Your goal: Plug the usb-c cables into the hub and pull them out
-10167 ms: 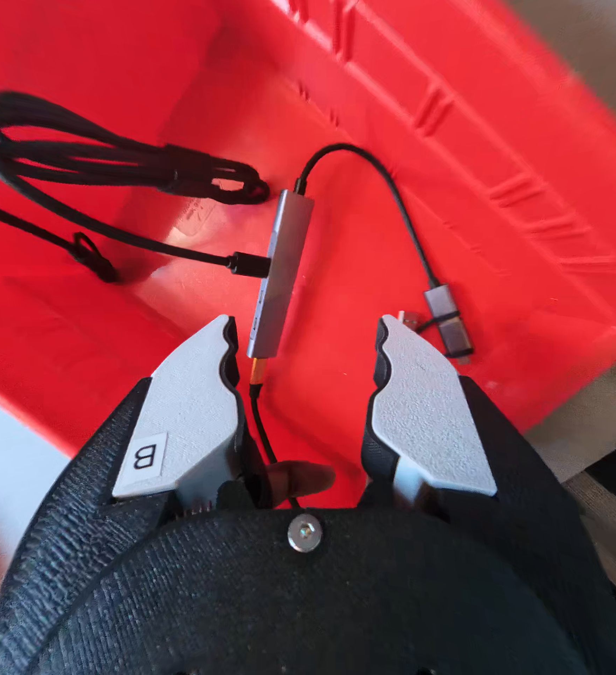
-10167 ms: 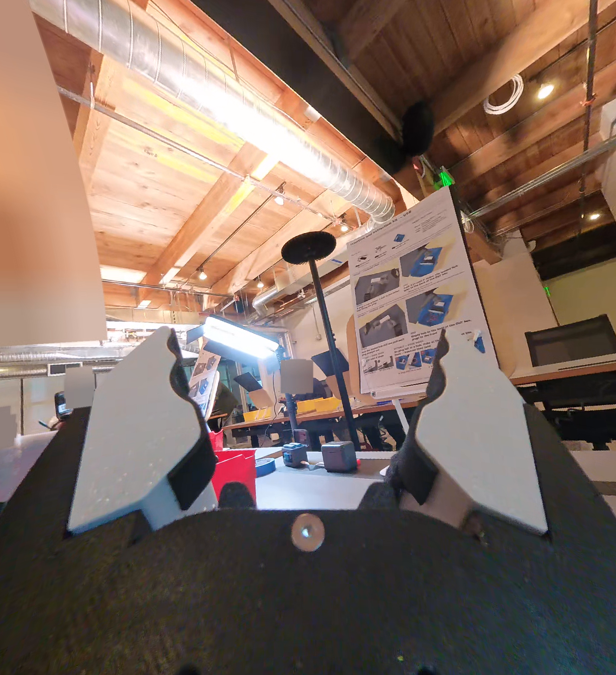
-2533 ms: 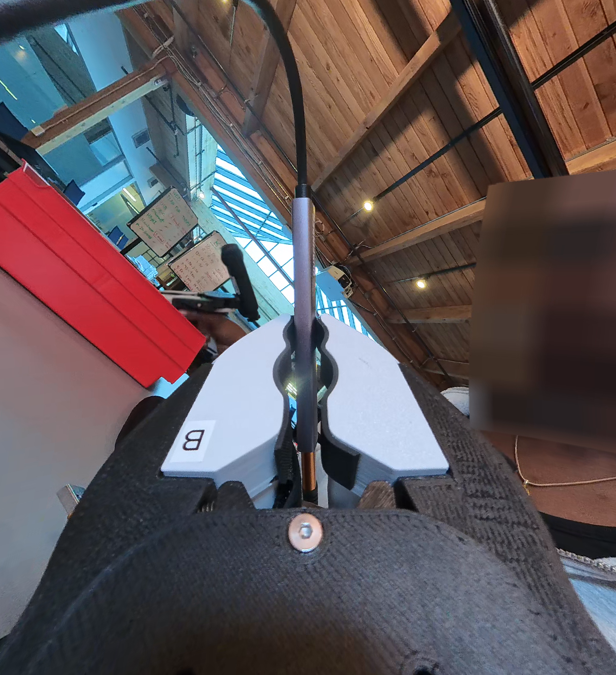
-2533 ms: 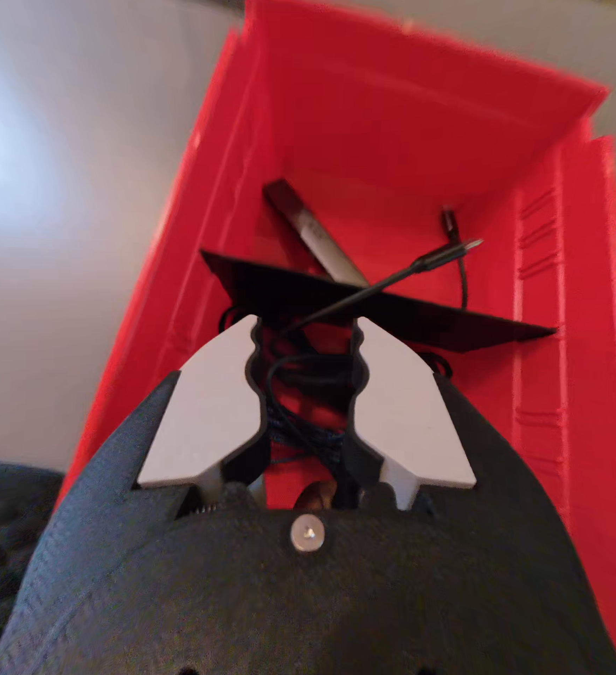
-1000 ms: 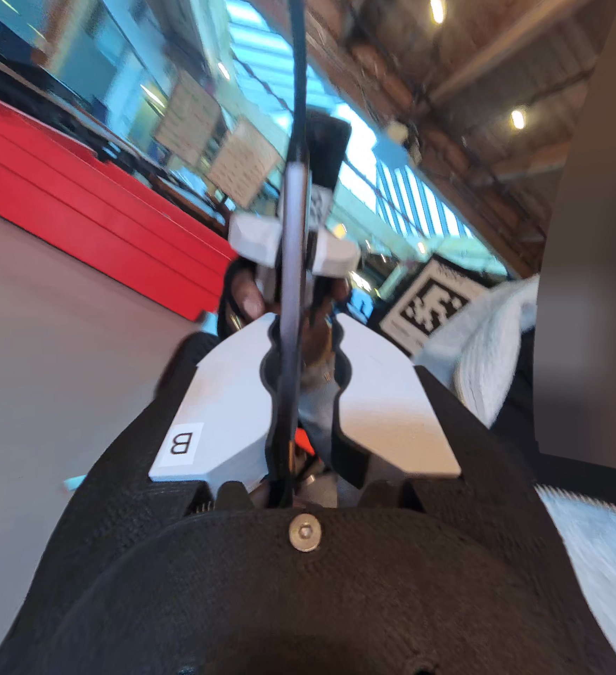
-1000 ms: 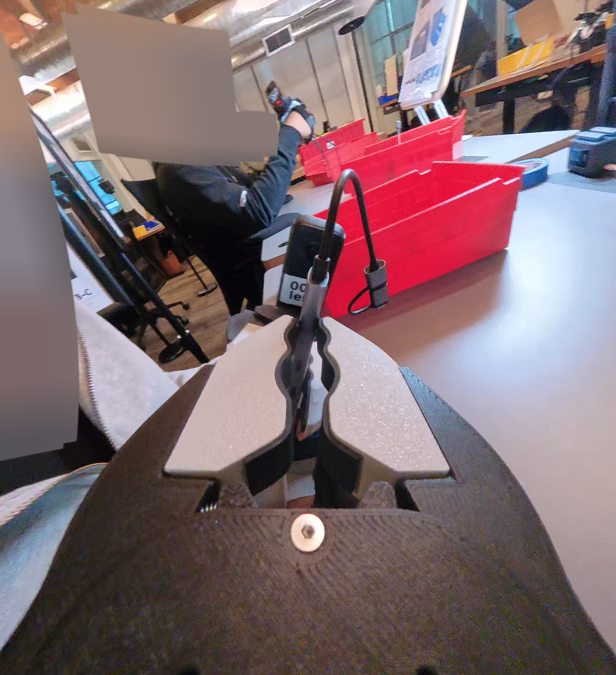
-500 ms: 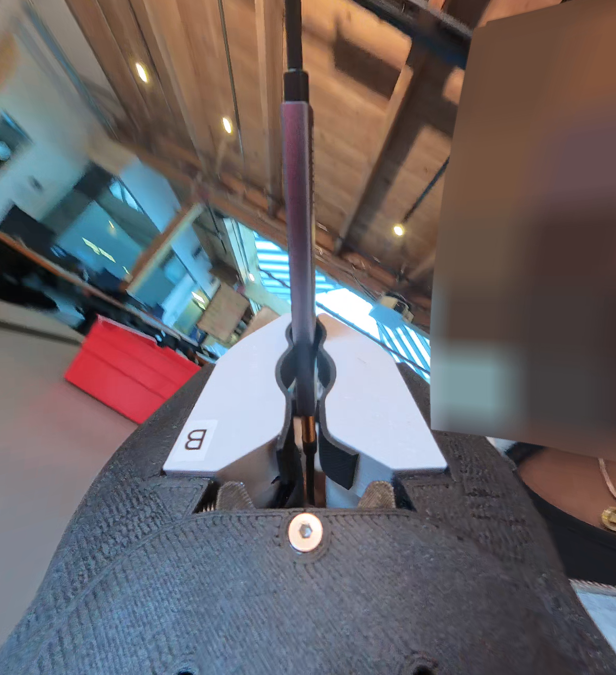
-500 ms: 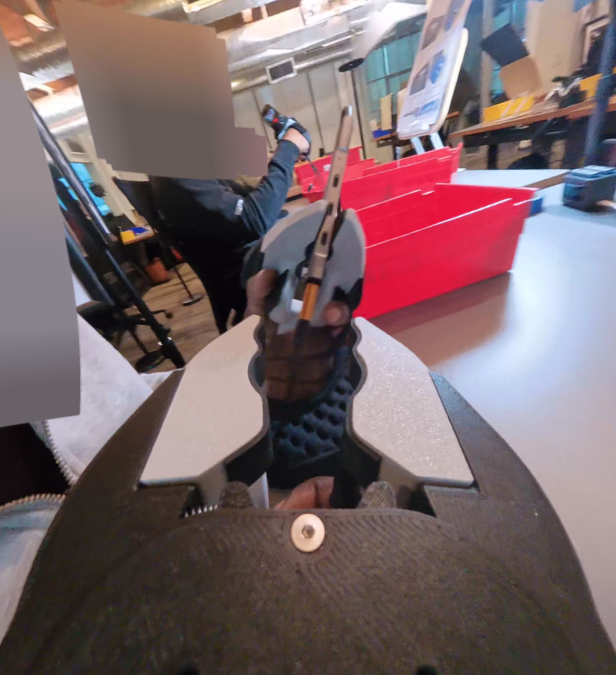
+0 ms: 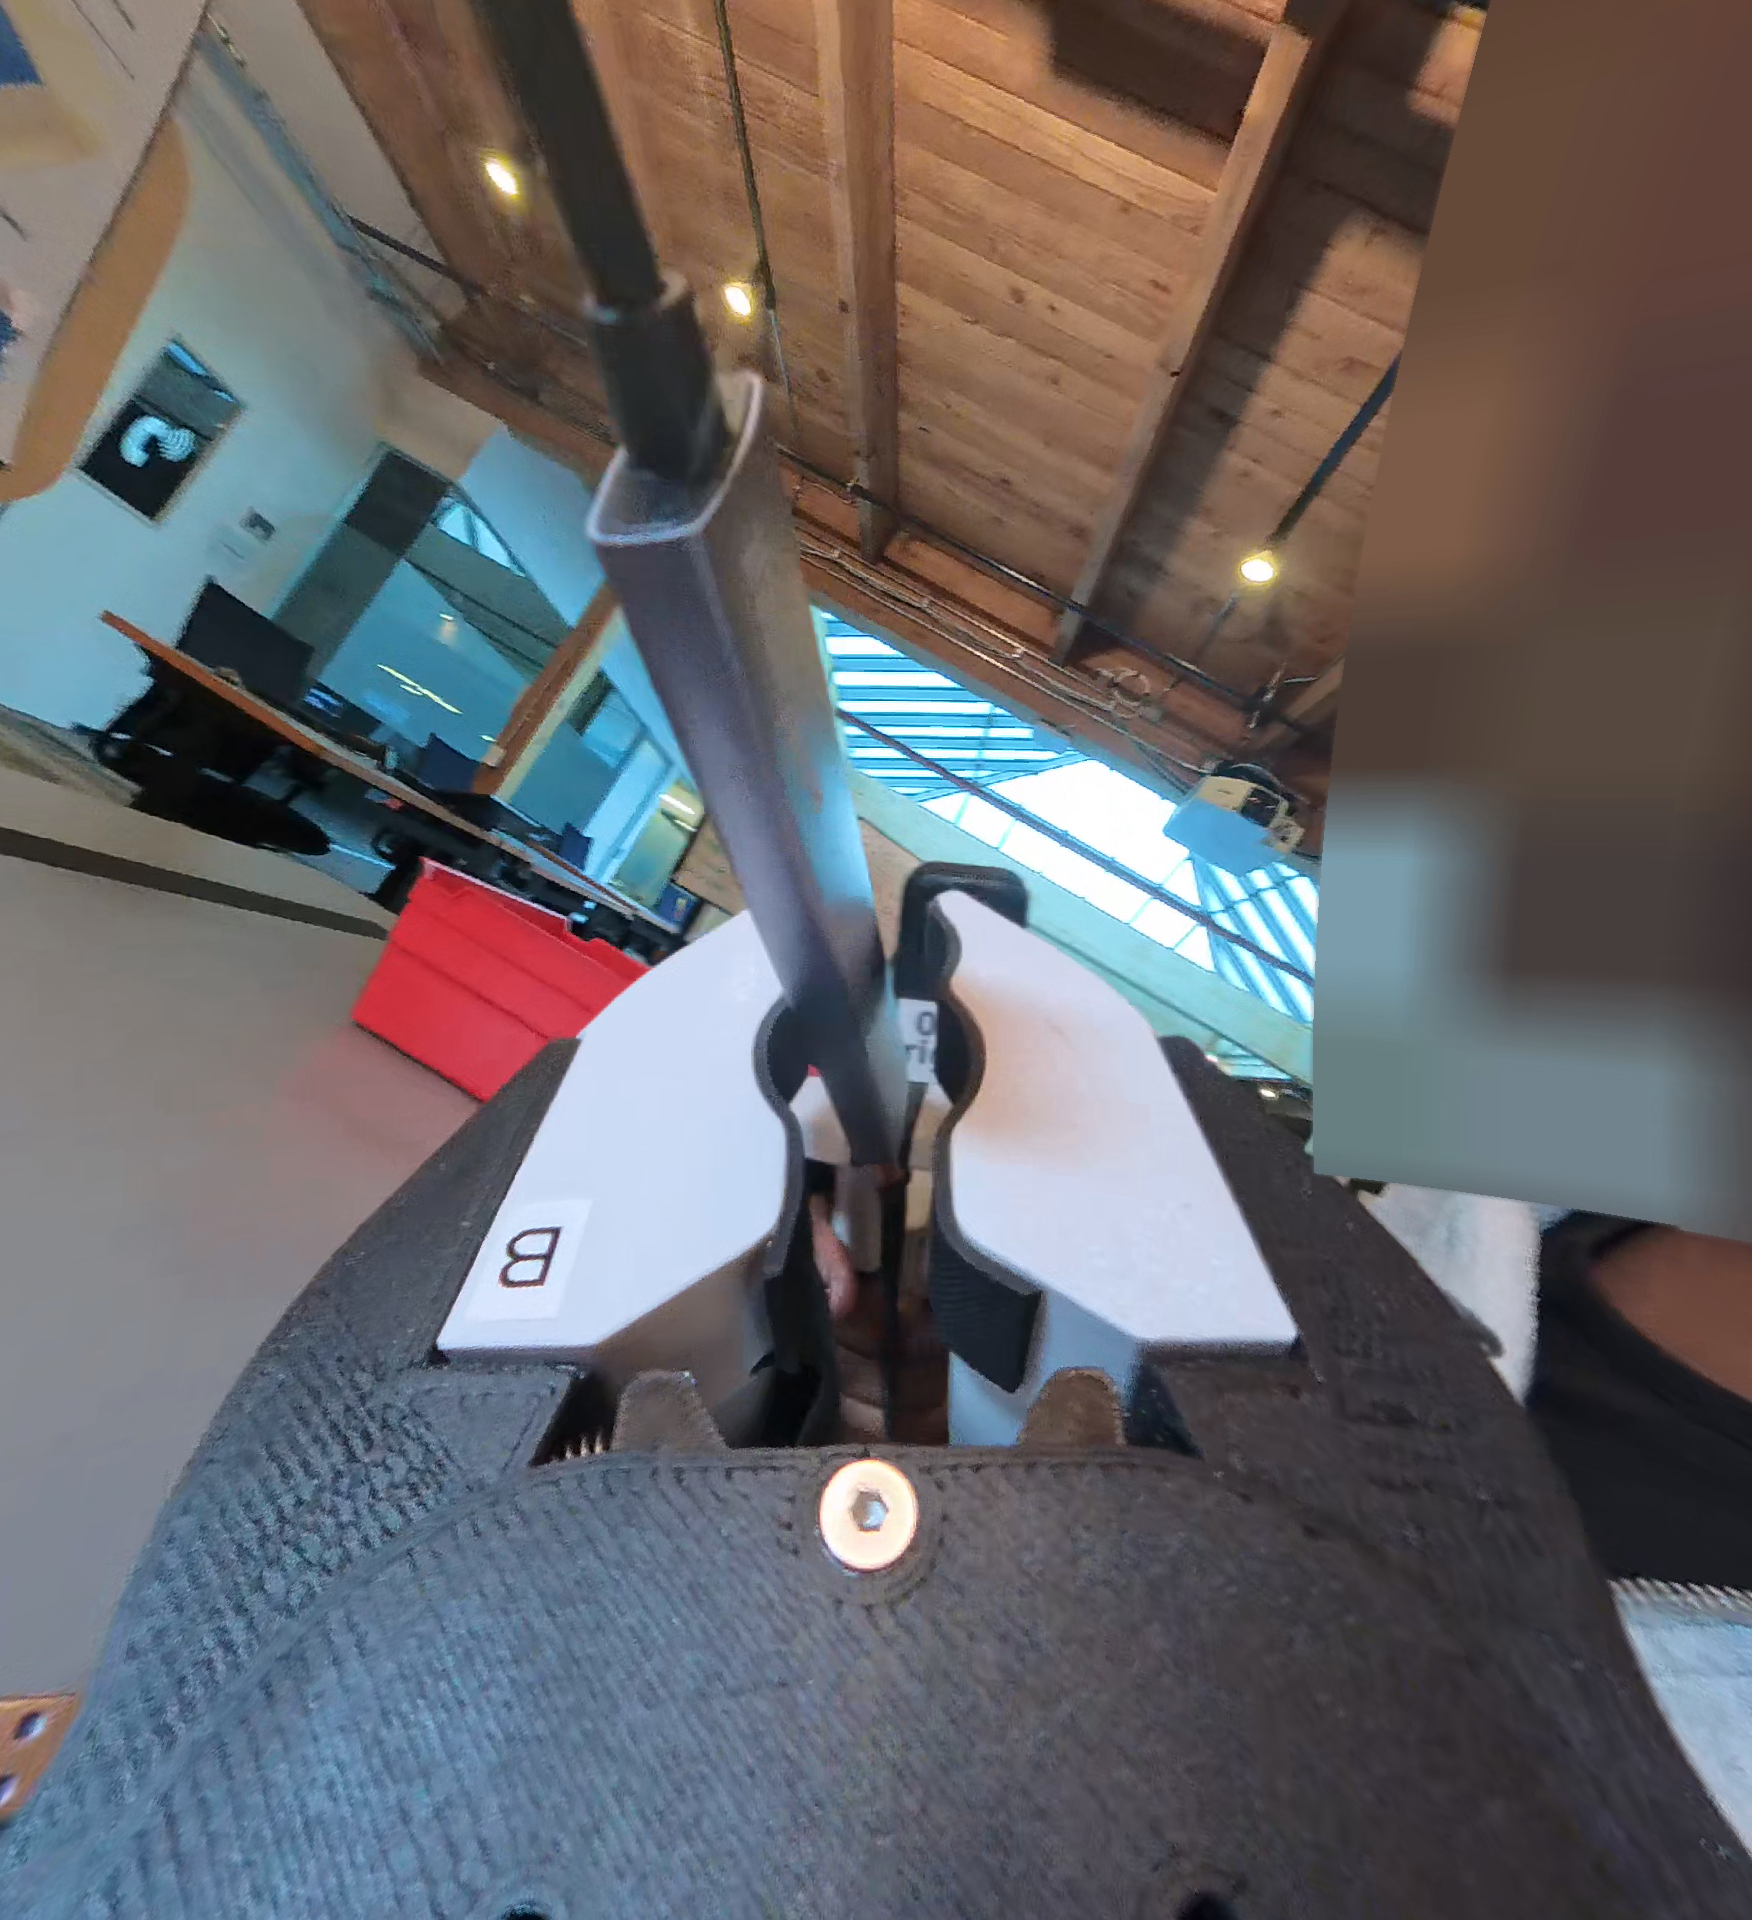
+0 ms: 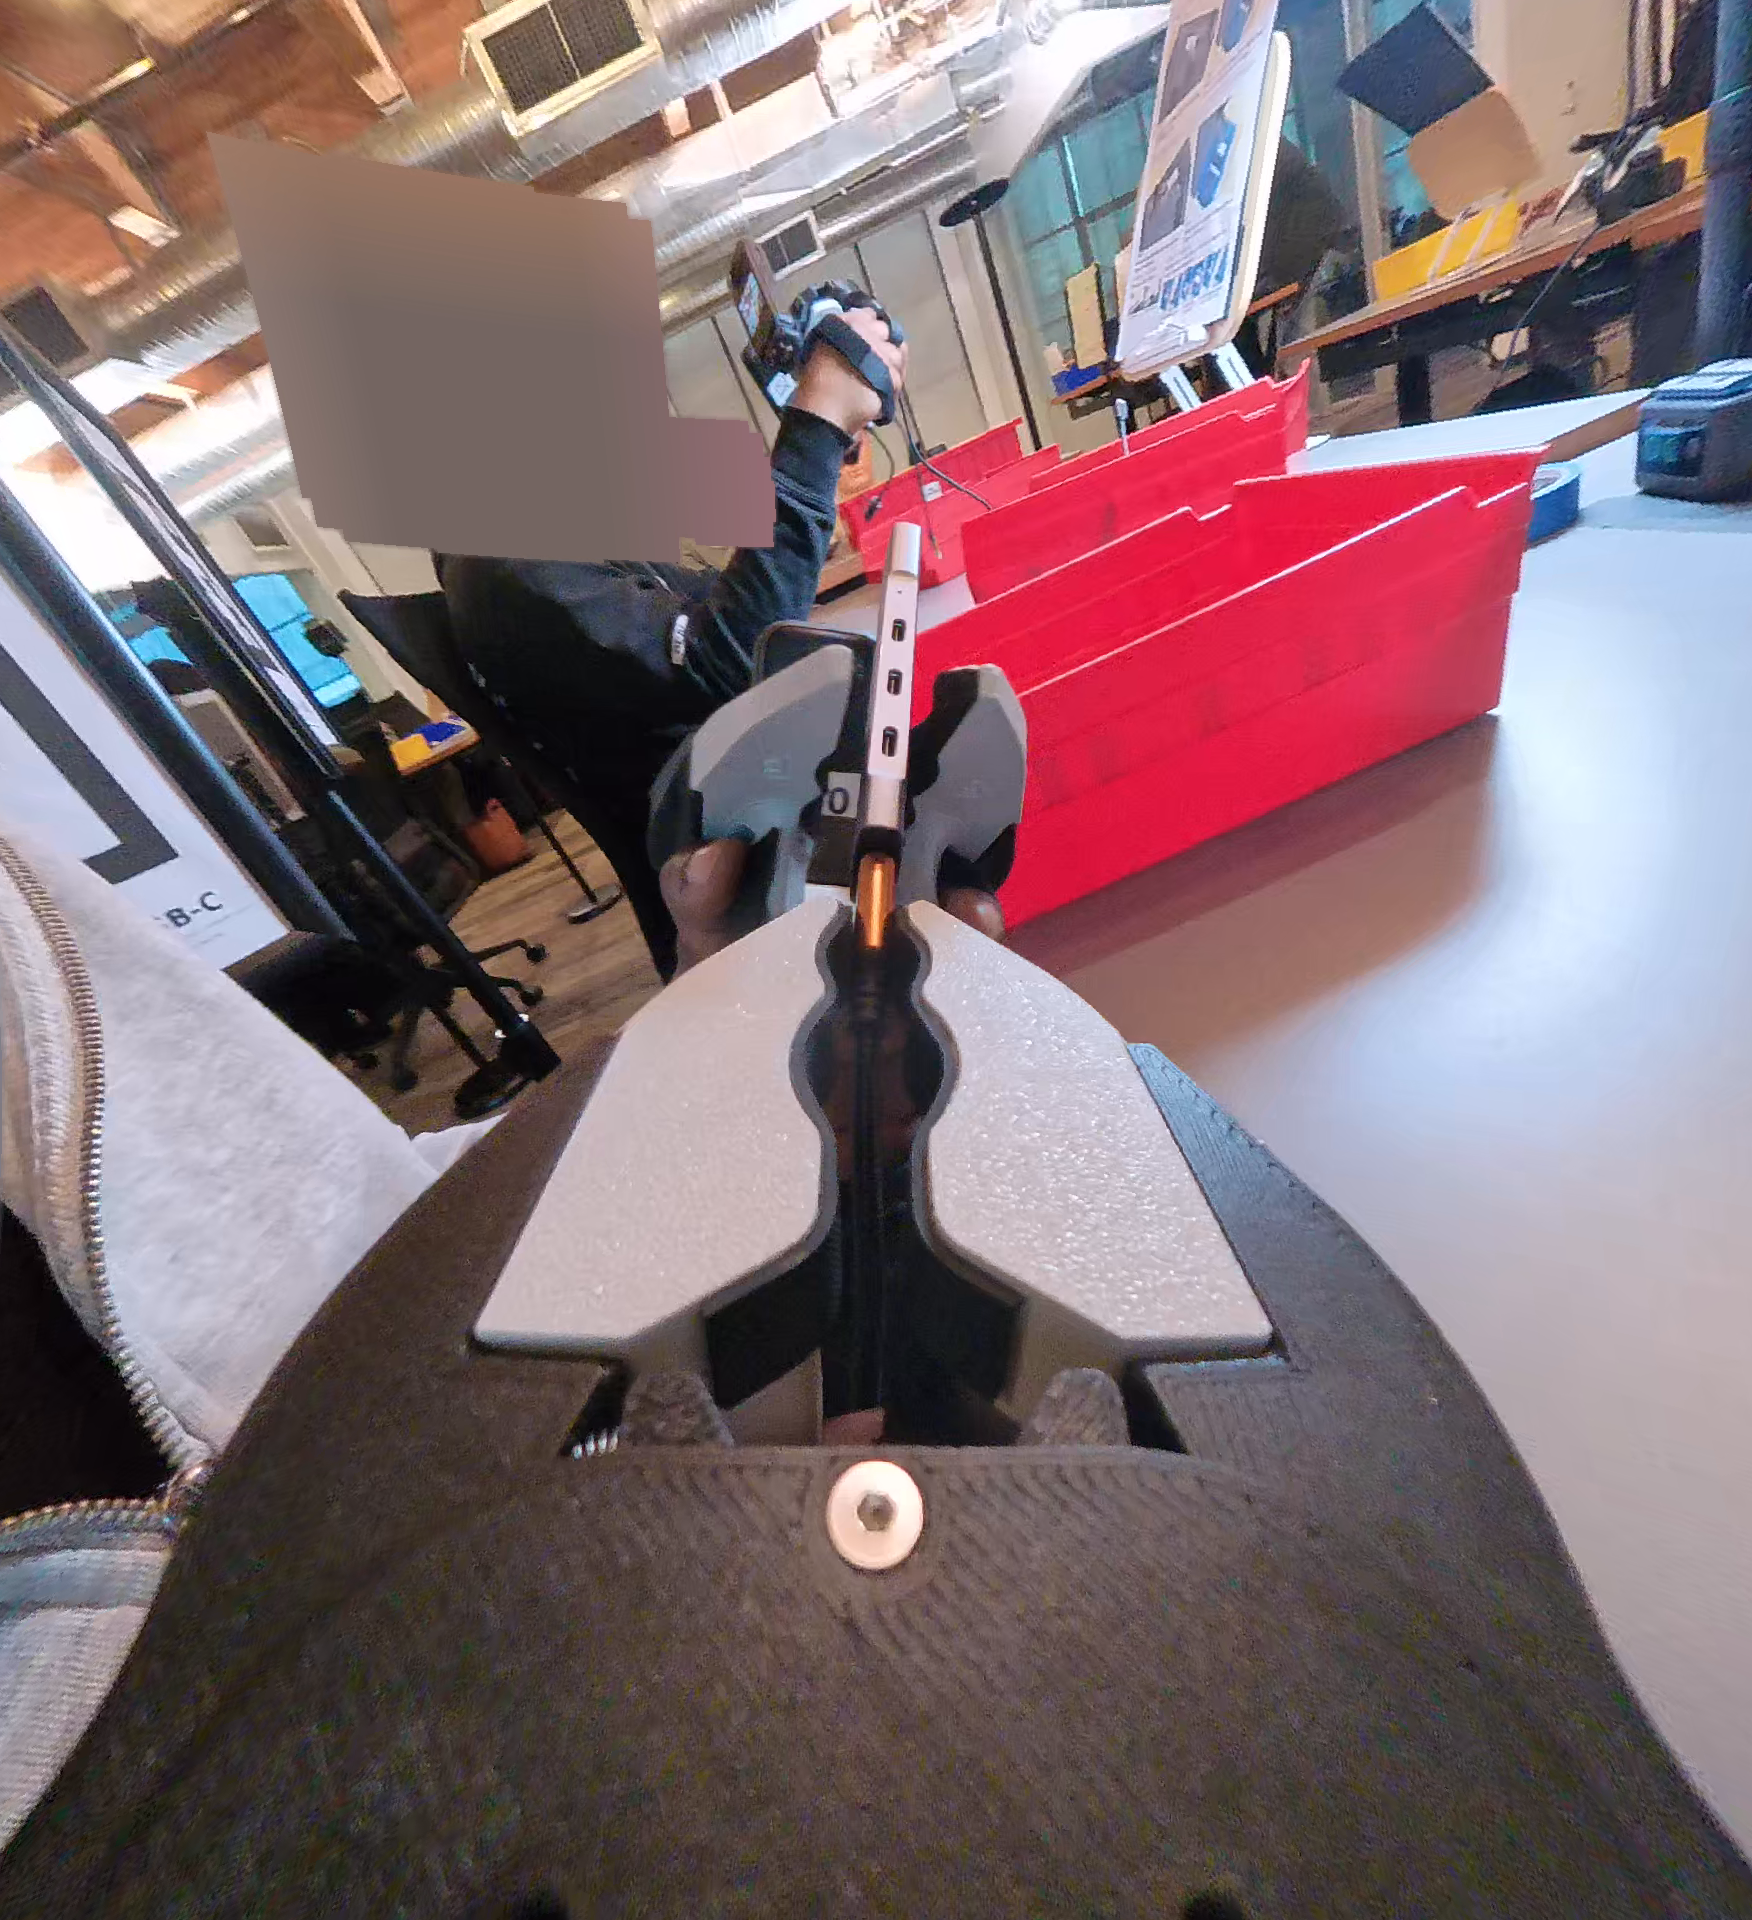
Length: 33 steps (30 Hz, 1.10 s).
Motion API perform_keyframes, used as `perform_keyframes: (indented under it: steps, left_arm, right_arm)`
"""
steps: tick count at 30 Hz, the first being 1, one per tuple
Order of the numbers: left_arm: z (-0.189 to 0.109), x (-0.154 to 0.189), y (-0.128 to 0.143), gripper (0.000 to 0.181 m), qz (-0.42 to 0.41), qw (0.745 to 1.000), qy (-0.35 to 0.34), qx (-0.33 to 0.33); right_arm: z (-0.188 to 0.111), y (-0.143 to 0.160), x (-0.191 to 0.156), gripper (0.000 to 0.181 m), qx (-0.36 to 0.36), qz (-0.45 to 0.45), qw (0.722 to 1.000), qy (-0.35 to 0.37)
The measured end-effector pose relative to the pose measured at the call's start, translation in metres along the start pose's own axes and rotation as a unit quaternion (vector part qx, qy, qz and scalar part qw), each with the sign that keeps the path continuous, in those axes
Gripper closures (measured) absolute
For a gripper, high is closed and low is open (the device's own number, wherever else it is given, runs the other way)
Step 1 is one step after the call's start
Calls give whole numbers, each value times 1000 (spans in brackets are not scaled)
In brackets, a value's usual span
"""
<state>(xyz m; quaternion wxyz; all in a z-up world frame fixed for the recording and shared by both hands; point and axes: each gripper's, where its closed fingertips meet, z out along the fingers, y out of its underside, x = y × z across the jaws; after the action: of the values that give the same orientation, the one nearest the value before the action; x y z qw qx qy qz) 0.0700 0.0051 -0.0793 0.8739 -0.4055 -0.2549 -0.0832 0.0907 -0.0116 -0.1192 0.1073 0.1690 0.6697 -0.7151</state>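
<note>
The slim grey hub (image 9: 737, 665) stands between the fingers of my left gripper (image 9: 856, 935) and leans to the upper left. The jaws stand a little apart, with gaps beside the hub. A black cable (image 9: 591, 156) leaves the hub's top end. In the right wrist view the hub (image 10: 898, 644) stands upright in the left gripper (image 10: 887, 675), its ports facing me. An orange USB-C plug (image 10: 874, 894) sits in the hub's lower end. My right gripper (image 10: 874, 920) is shut on this plug's cable just below the hub.
Long red bins (image 10: 1267, 665) lie on the grey table (image 10: 1578, 935) behind the hub; one also shows in the left wrist view (image 9: 467, 987). A person in black (image 10: 581, 644) stands behind with a raised arm. A blue tape roll (image 10: 1552, 499) and a dark device (image 10: 1724, 426) sit far right.
My right gripper has moved up under the hub and closed on the orange plug's cable. The left jaws have widened a little and the hub now leans left between them.
</note>
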Motion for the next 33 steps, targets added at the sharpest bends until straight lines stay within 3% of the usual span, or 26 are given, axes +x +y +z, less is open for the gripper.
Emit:
perform_keyframes:
  steps: [2,8,16,24,25,27,29,33]
  left_arm:
    - [1,1,2,174,-2,1000,4,-8]
    - [-7,-8,5,176,-24,999,-25,-23]
    - [0,-5,41,175,-24,994,-23,-105]
    - [0,-7,41,174,-26,994,-36,-98]
    - [0,-10,39,174,-25,994,-49,-91]
    - [-4,-20,32,174,-34,994,-80,-64]
    - [-6,-27,31,174,-37,992,-103,-61]
    - [-7,-35,31,174,-21,989,-138,-55]
  right_arm:
    - [1,1,-1,175,4,17,1000,-10]
    - [2,12,4,174,-22,23,999,7]
    - [-32,31,0,174,-44,27,998,47]
    - [-46,34,6,172,-116,-124,981,97]
    - [-45,34,9,171,-124,-167,972,110]
    - [-44,31,18,134,-134,-268,941,159]
    - [-42,32,22,125,-157,-362,896,203]
    - [-36,38,35,144,-211,-494,793,288]
